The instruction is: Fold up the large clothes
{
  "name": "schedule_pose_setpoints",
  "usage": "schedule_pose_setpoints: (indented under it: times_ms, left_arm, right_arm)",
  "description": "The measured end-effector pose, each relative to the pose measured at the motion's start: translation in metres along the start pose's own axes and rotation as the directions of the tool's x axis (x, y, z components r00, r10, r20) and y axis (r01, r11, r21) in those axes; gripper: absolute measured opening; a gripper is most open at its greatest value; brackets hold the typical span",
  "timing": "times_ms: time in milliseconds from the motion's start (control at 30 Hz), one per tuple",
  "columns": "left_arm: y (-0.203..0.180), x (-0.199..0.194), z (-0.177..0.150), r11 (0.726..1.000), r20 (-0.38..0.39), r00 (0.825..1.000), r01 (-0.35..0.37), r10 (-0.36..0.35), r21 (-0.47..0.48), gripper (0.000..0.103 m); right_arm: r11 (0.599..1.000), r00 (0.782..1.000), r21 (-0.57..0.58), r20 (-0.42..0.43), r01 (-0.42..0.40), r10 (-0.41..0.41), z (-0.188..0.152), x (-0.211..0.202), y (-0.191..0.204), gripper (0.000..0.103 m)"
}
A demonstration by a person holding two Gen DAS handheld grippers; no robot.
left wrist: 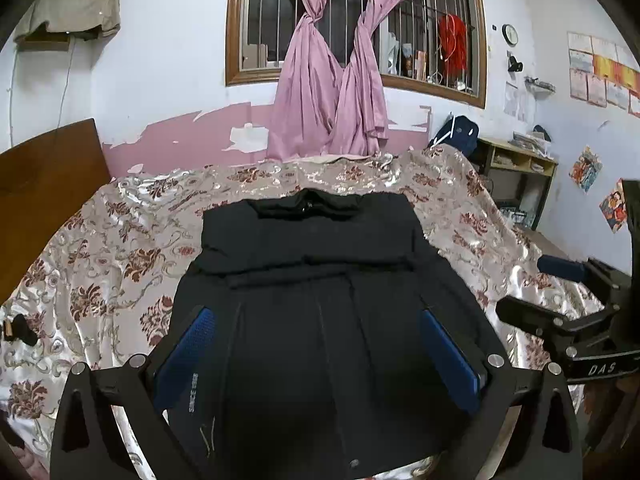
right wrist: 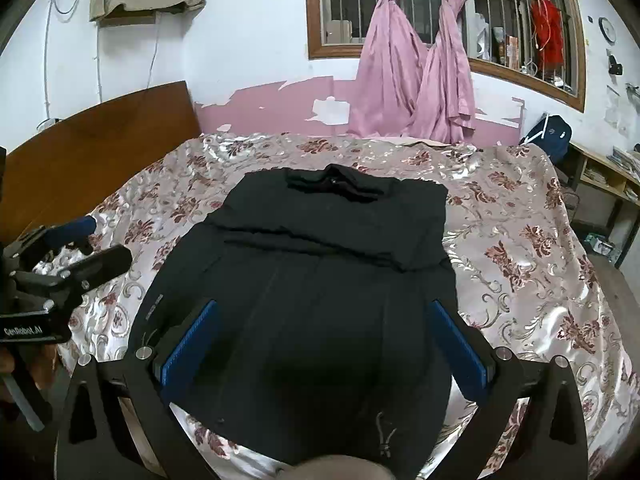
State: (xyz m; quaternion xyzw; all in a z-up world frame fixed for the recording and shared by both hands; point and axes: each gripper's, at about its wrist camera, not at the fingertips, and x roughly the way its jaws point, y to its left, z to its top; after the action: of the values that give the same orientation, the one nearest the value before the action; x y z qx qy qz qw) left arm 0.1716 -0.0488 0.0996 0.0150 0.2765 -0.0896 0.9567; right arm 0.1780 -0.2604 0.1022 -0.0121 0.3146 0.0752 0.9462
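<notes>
Nearest, the left tool (left wrist: 320,360) and right tool (right wrist: 324,344) hover with fingers apart above the hem of the black garment (right wrist: 320,260), flat on the bed (right wrist: 520,240). Grip both hem corners evenly, then carry them toward the collar (right wrist: 336,180).

"DAS" marks the right gripper (left wrist: 560,316); "GenRobot.AI" marks the left gripper (right wrist: 76,256).
</notes>
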Motion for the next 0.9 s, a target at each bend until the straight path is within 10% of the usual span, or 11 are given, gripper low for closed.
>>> schedule_pose_setpoints:
  times_ms: [900]
  left_arm:
    - [0.043,0.013,-0.102,0.995,-0.123,0.99,-0.072,0.063,-0.074,0.103]
  right_arm:
    - [0.999,0.992,0.018,-0.116,-0.044,0.046,-0.094,0.039,0.024,0.101]
